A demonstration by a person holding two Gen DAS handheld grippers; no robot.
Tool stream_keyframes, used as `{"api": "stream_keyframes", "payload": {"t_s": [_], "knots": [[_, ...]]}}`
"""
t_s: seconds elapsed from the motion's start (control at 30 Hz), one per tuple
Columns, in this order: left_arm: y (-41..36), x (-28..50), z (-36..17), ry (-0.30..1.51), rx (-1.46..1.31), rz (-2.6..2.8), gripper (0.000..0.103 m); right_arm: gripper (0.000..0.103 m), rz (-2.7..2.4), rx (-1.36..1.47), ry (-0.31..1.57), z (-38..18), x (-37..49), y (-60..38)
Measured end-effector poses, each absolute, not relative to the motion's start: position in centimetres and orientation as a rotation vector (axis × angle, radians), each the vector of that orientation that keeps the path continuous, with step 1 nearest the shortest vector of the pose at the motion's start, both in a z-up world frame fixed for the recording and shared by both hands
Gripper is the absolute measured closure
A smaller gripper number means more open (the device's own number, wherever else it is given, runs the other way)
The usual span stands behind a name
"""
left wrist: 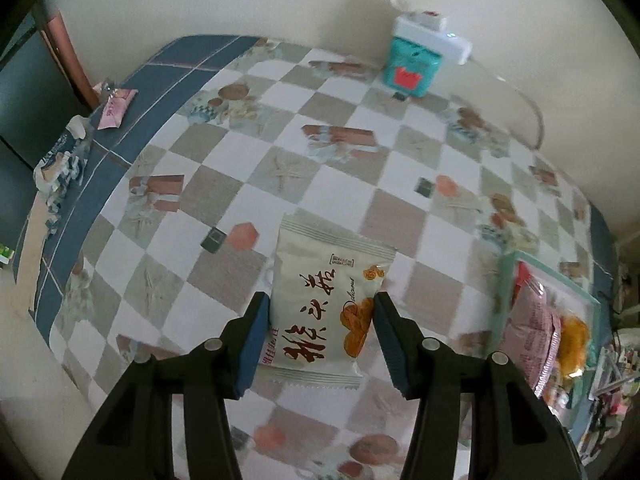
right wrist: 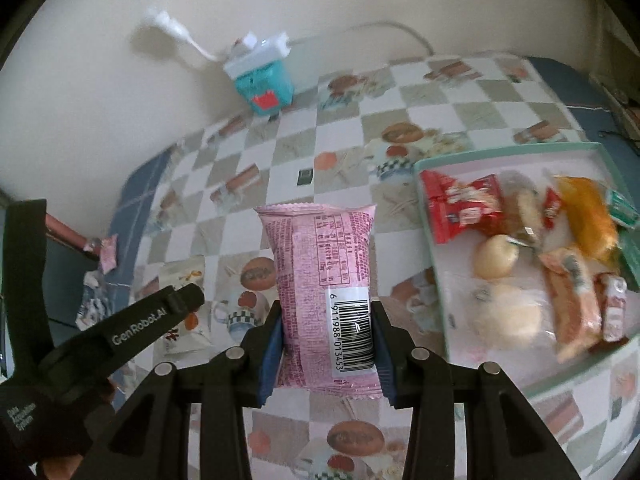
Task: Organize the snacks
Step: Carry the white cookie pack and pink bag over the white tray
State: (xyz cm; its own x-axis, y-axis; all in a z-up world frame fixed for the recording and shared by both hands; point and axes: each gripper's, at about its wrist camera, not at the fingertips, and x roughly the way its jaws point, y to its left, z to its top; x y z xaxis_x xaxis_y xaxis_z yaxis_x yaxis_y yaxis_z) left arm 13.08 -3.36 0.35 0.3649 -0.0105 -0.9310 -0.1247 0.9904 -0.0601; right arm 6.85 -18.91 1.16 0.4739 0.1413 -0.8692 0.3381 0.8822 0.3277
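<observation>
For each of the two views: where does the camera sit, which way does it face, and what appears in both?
Left wrist: on the left claw, facing steeply down at the checked tablecloth; its pads grip a white snack pack.
Right wrist: on the right claw, facing down; it grips a pink snack pack; the left claw shows at lower left.
Shared: teal box, snack tray.

The tray (left wrist: 505,280) is cut off by the right side of the left wrist view, and the snacks in it are a blur. In the right wrist view, the left claw (right wrist: 188,300) hides part of the white packet (right wrist: 182,276). The pink packet's (right wrist: 326,280) small print is too tiny to read.
</observation>
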Motion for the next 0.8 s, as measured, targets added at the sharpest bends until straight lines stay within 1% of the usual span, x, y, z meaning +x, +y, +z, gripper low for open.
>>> {"api": "stream_keyframes", "payload": {"t_s": [0.43,0.8], "knots": [[-9.1,8.7,1.6,1.146,-0.072,0.016,0.048,0.06,-0.262,0.545,0.988,4.5,2.0,-27.0],[-15.1,6.6,0.9,1.145,0.037,-0.053,0.048,0.06,-0.426,0.688,0.952,3.6,-2.2,-36.6]]}}
